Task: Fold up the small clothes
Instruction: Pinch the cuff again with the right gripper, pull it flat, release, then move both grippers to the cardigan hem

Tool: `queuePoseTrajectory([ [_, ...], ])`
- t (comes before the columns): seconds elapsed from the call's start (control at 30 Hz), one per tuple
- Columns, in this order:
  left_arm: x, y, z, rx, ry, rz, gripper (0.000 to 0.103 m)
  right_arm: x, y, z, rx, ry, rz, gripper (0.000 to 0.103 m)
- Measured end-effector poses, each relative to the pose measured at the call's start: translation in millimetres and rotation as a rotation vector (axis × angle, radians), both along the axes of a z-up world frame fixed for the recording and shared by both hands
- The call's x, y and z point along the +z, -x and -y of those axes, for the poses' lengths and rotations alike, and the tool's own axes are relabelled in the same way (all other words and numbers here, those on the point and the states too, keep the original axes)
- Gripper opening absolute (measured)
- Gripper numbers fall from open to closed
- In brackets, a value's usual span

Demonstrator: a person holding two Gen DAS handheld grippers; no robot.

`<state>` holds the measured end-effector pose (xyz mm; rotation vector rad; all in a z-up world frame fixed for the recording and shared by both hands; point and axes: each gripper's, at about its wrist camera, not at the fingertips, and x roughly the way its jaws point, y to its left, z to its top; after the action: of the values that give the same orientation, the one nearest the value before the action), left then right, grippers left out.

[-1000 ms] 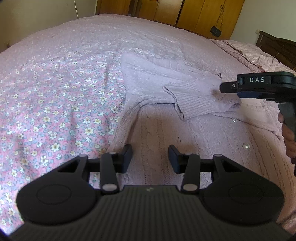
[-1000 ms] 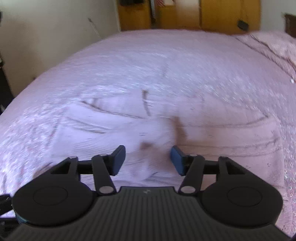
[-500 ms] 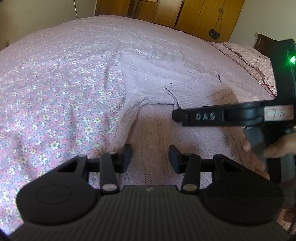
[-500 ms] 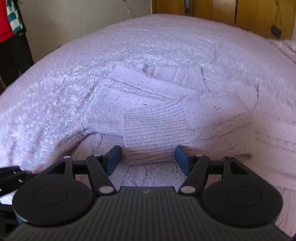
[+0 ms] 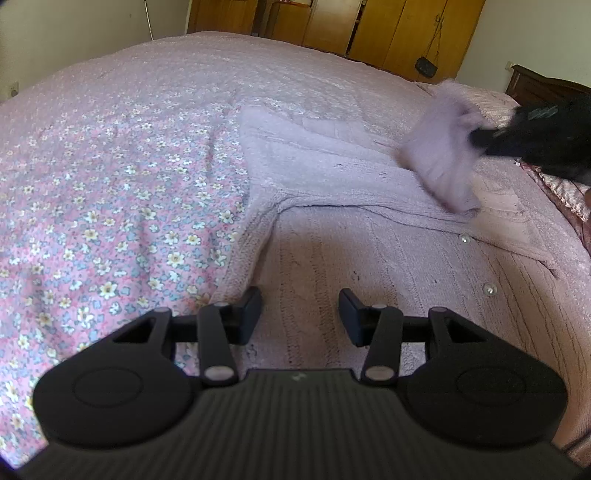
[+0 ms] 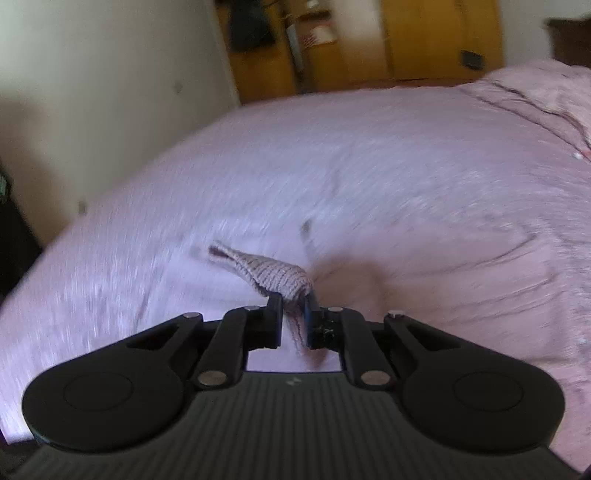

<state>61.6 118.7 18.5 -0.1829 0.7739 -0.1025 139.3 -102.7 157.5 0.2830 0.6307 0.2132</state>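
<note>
Wide bed (image 5: 110, 155) under a pink floral cover, with wooden wardrobe doors (image 5: 406, 33) behind its far edge. Spread on the cover toward the right side of the bed: a lilac knitted cardigan (image 5: 369, 251), front up, small pearly buttons (image 5: 489, 287) running down the placket.

Right gripper (image 6: 293, 314): fingers have just been closing and now pinch the ribbed sleeve cuff (image 6: 273, 275), knit bunched between the pads and sticking out past them. Seen from the left wrist camera, blurred, cuff lifted off the cardigan body toward the right edge of the bed, the rest of the sleeve trailing down to the shoulder. Left gripper (image 5: 300, 312): fingers partly apart, nothing between them, hovering low over the near hem of the cardigan.

Step in hand, as judged: carrying the sleeve across for a fold. Best done by keeping the cuff low and drawing it in one smooth sweep, so the loose knit does not stretch or drag the body askew. Worth pinning the near hem or the side seam with the left fingers while the sleeve travels. Best laid flat along the body, cuff square to the side edge, then released only once the cloth rests.

Soft, stretchy, open knit; cable-like ribs down the front panel, tighter ribbing at the cuff; limp, prone to creep and to snag on the pads. Thin, smooth cover with shallow wrinkles, little grip offered beneath.
</note>
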Motion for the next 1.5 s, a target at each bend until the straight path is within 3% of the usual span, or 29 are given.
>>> queuePoseTrajectory([
  [0.13,-0.5,-2.1,1.5,-0.002,-0.010,0.000,0.048,8.9,0.8,54.2,-0.113,-0.045,0.015,0.012],
  [0.27,-0.4,-3.6,2.8,0.001,-0.012,-0.004,0.048,-5.6,3.5,97.2,-0.207,-0.057,-0.016,0.012],
  [0.47,-0.7,-6.0,4.6,-0.004,-0.031,-0.009,0.048,-59.5,1.6,143.5,-0.338,-0.072,-0.113,0.012],
  [0.57,-0.9,-5.7,8.1,-0.011,-0.054,-0.008,0.048,-92.6,-2.1,158.8,-0.368,-0.072,-0.209,0.013],
  [0.67,-3.0,-3.5,16.1,-0.018,-0.103,0.010,0.049,-111.8,3.4,159.4,-0.332,-0.039,-0.148,0.014],
  [0.73,-3.8,-1.0,21.5,-0.024,-0.144,0.018,0.049,-110.2,9.1,156.2,-0.327,-0.021,-0.141,0.017],
  [0.77,-3.6,0.3,23.0,-0.024,-0.157,0.019,0.050,-108.1,12.9,156.1,-0.324,-0.034,-0.147,0.024],
  [0.83,-2.2,1.8,24.2,-0.018,-0.166,0.013,0.050,-102.5,20.9,157.3,-0.316,-0.058,-0.159,0.030],
  [1.0,2.7,10.9,24.6,0.002,-0.172,-0.004,0.051,-68.9,54.1,146.7,-0.250,0.014,-0.128,0.032],
  [1.17,11.9,29.0,28.5,0.011,-0.181,-0.016,0.051,-49.6,106.2,132.7,-0.186,0.023,-0.097,0.066],
  [1.5,34.1,79.6,39.7,-0.011,-0.178,0.013,0.051,-41.2,201.7,108.1,-0.109,0.061,-0.044,0.068],
])
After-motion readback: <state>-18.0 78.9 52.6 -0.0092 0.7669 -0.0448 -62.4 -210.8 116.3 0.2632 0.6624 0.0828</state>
